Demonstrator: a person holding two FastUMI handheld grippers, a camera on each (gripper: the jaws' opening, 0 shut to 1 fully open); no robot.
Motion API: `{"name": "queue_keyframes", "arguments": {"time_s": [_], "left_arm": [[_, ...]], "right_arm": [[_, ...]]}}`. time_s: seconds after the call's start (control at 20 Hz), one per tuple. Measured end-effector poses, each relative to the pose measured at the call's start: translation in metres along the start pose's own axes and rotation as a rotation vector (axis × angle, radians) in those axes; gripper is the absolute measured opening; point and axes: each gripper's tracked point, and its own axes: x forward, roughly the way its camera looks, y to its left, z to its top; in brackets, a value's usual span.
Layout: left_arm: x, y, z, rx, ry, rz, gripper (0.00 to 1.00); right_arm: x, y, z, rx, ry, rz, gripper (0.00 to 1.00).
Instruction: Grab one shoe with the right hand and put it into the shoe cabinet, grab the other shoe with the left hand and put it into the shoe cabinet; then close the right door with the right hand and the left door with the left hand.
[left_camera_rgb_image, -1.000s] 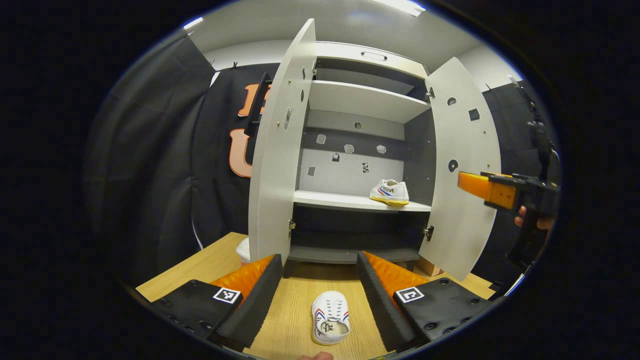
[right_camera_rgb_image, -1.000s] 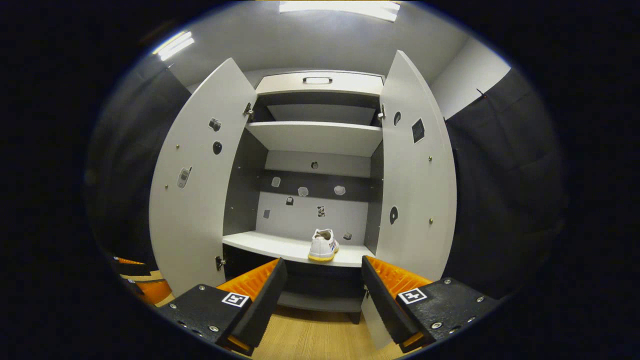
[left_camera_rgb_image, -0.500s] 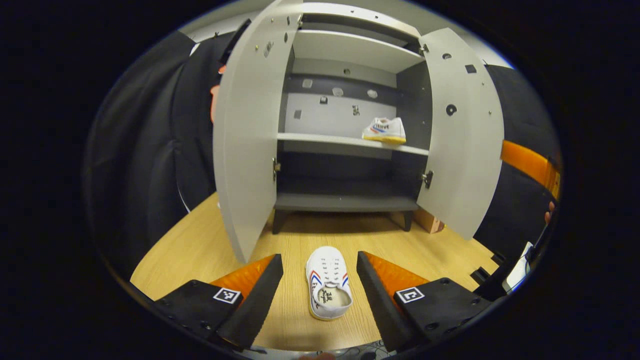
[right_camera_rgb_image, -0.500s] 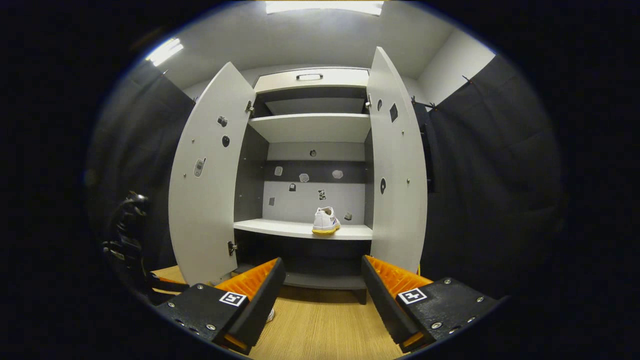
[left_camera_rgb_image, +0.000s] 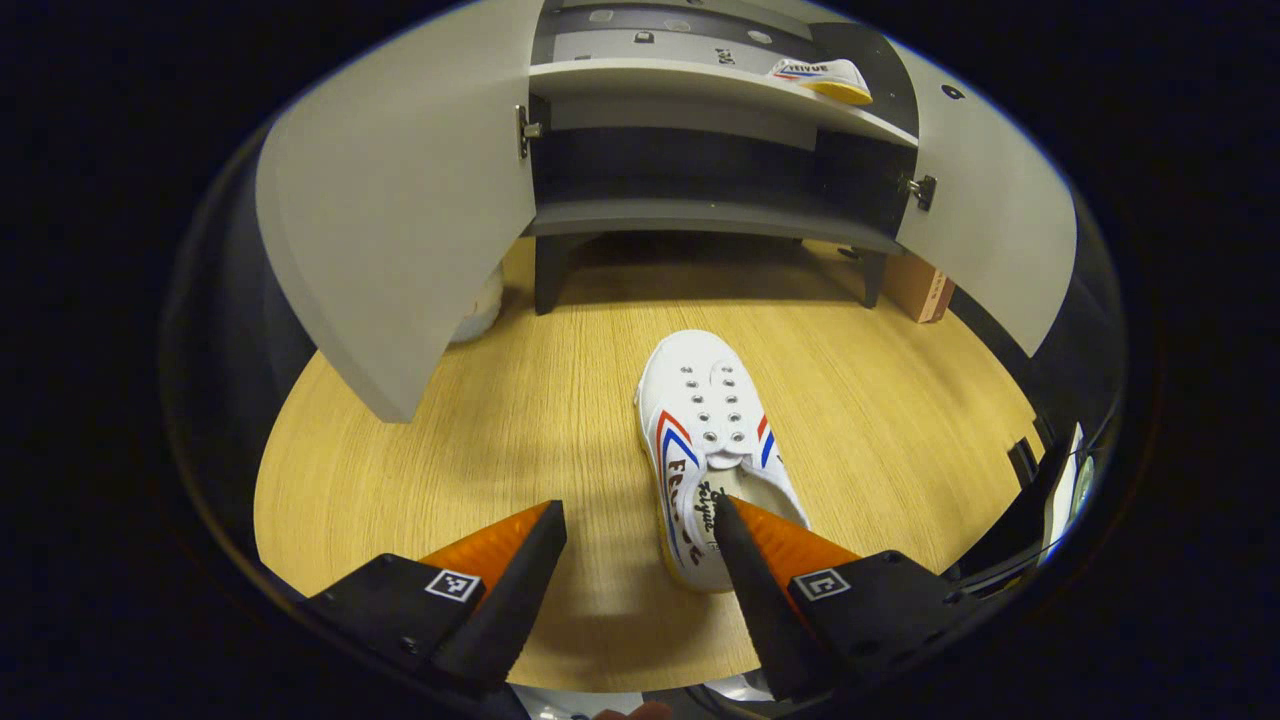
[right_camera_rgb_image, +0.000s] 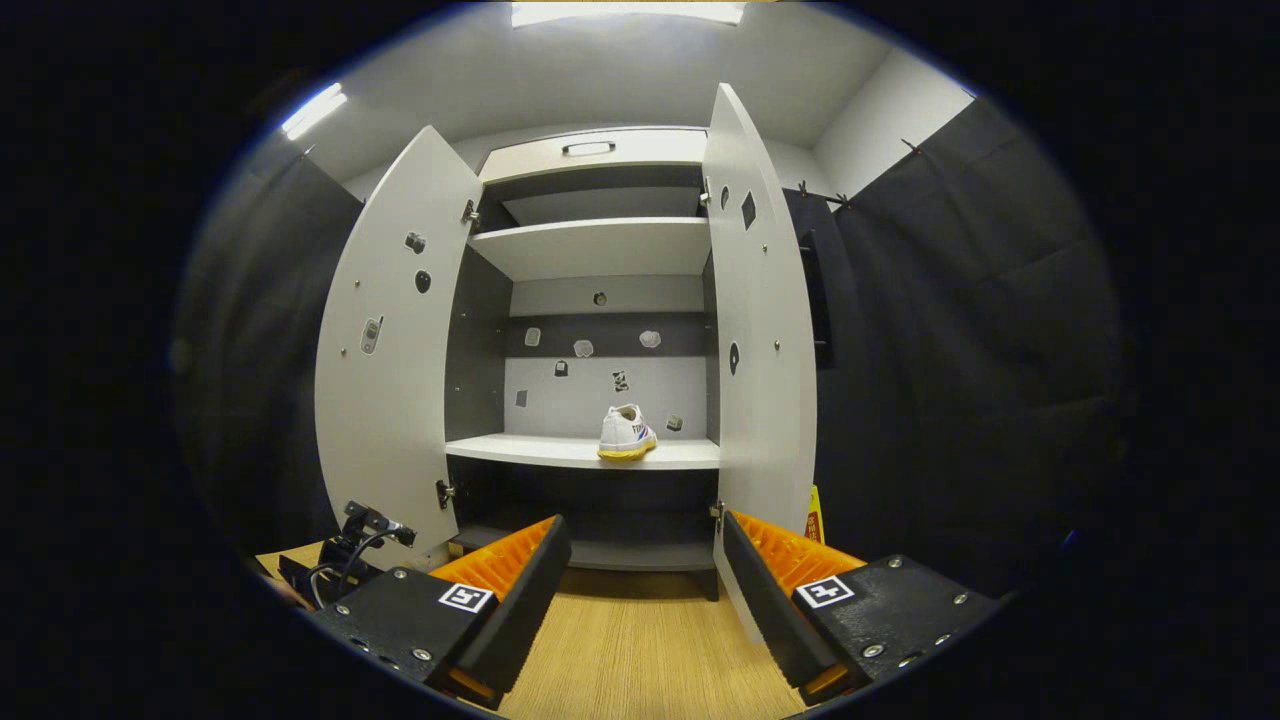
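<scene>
Shoe (left_camera_rgb_image: 707, 455) on floor (left_camera_rgb_image: 420, 470) before cabinet (left_camera_rgb_image: 700, 215), heel under left gripper (left_camera_rgb_image: 640, 560), fingers spread, one tip over heel opening. Likely light, soft canvas; best pinched at heel collar or sidewall. Right gripper (right_camera_rgb_image: 640, 590) spread, empty; its view adds first shoe (right_camera_rgb_image: 626, 433) on shelf (right_camera_rgb_image: 560, 452), both doors open.

A white canvas shoe (left_camera_rgb_image: 712, 455) with red and blue side stripes and empty eyelets lies upright on the wooden floor in front of the shoe cabinet (right_camera_rgb_image: 590, 350), toe toward it. Its mate (right_camera_rgb_image: 626, 434) sits on the middle shelf toward the right side, on its yellowish sole, heel probably facing out. The cabinet is pale grey with dark inner walls, and its left door (right_camera_rgb_image: 390, 350) and right door (right_camera_rgb_image: 760, 350) both stand wide open.
</scene>
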Motion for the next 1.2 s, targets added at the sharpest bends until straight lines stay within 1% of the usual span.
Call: {"name": "queue_keyframes", "arguments": {"time_s": [0.05,0.2,0.25,0.35,0.45,0.55,0.6,0.65,0.7,0.75,0.8,0.85,0.9,0.95,1.0,1.05,1.2], "left_arm": [[0.003,-0.001,0.0,0.012,0.008,-0.004,0.98],[0.019,0.011,-0.004,0.064,0.041,0.051,0.98],[0.024,0.013,0.0,0.063,0.04,0.062,1.0],[0.041,0.012,0.003,0.036,0.037,0.063,0.99],[0.052,0.005,0.007,-0.005,0.014,0.03,0.99],[0.053,0.004,0.008,-0.004,-0.017,0.003,0.98],[0.056,0.004,0.01,0.004,-0.047,-0.006,1.0],[0.056,0.001,0.011,-0.001,-0.071,-0.026,0.96],[0.055,-0.004,0.012,-0.027,-0.095,-0.048,0.97],[0.056,-0.008,0.012,-0.054,-0.118,-0.068,0.88],[0.057,-0.01,0.014,-0.072,-0.133,-0.081,0.84],[0.056,-0.015,0.014,-0.085,-0.133,-0.1,0.75],[0.058,-0.018,0.013,-0.082,-0.131,-0.096,0.69],[0.057,-0.019,0.014,-0.068,-0.132,-0.097,0.49],[0.057,-0.019,0.014,-0.061,-0.133,-0.101,0.47],[0.058,-0.015,0.015,-0.064,-0.142,-0.087,0.45],[0.059,-0.004,0.017,-0.132,-0.166,-0.063,0.14]], "right_arm": [[0.001,-0.001,-0.001,0.001,0.004,-0.004,0.94],[0.005,-0.004,-0.001,0.006,0.006,-0.011,0.94],[0.006,-0.005,0.0,0.009,0.005,-0.013,0.94],[0.007,-0.006,0.001,0.009,0.005,-0.018,0.94],[0.008,-0.007,0.0,0.0,0.01,-0.023,0.94],[0.01,-0.007,-0.002,-0.01,0.018,-0.023,0.94],[0.01,-0.006,-0.003,-0.012,0.023,-0.021,0.94],[0.011,-0.004,-0.004,-0.011,0.027,-0.017,0.94],[0.011,-0.002,-0.005,-0.01,0.031,-0.013,0.94],[0.012,0.0,-0.006,-0.01,0.038,-0.009,0.94],[0.013,0.003,-0.007,-0.007,0.043,-0.004,0.94],[0.012,0.004,-0.008,-0.003,0.047,0.0,0.94],[0.012,0.006,-0.008,-0.001,0.049,0.003,0.94],[0.011,0.006,-0.008,0.002,0.051,0.005,0.94],[0.011,0.007,-0.008,0.005,0.053,0.008,0.94],[0.01,0.008,-0.009,0.008,0.056,0.01,0.94],[0.009,0.009,-0.01,0.018,0.061,0.013,0.94]]}}
